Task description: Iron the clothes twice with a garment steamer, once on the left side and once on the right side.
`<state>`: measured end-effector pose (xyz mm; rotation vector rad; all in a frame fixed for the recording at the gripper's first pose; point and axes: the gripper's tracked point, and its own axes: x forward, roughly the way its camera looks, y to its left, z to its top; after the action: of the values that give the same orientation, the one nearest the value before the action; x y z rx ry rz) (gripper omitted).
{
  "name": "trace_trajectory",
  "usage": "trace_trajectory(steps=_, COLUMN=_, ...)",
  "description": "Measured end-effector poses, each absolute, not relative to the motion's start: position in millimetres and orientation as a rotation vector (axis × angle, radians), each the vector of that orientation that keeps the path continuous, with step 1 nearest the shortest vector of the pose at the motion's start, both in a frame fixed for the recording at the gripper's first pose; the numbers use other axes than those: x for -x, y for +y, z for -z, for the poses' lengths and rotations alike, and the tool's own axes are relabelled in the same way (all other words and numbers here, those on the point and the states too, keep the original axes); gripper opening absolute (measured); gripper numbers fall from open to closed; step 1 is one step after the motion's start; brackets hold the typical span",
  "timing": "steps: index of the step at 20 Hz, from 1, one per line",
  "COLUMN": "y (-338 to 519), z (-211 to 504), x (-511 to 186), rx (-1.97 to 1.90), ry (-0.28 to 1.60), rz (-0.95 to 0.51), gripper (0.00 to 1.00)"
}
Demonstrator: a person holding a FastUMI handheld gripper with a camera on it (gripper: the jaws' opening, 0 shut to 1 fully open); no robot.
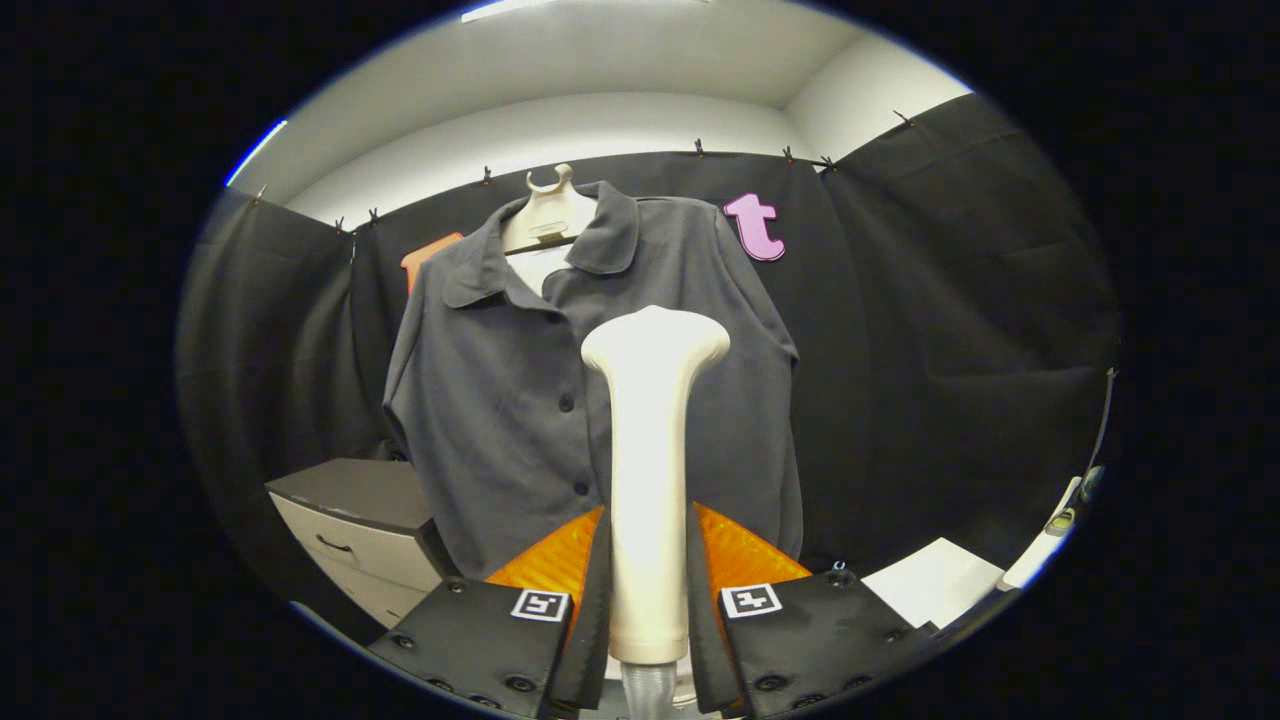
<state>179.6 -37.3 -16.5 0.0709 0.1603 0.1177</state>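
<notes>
Cream steamer clamped in claw, shirt beyond.

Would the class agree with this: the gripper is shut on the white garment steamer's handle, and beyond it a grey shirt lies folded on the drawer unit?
Not quite. The gripper is shut on the white garment steamer, but the grey shirt is not folded on the drawer unit. It hangs on a hanger against the booth wall, as the gripper view shows.
</notes>
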Motion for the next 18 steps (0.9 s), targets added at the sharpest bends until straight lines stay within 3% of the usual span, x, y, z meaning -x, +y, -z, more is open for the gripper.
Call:
trace_trajectory(steps=7, y=-32.0, z=9.3, x=-217.0, rx=-0.012, ry=0.130, rz=-0.087, gripper=0.41)
trace_trajectory(steps=18, y=-37.2, z=56.0, x=-202.7, rx=0.030, ry=0.193, rz=-0.079, gripper=0.42)
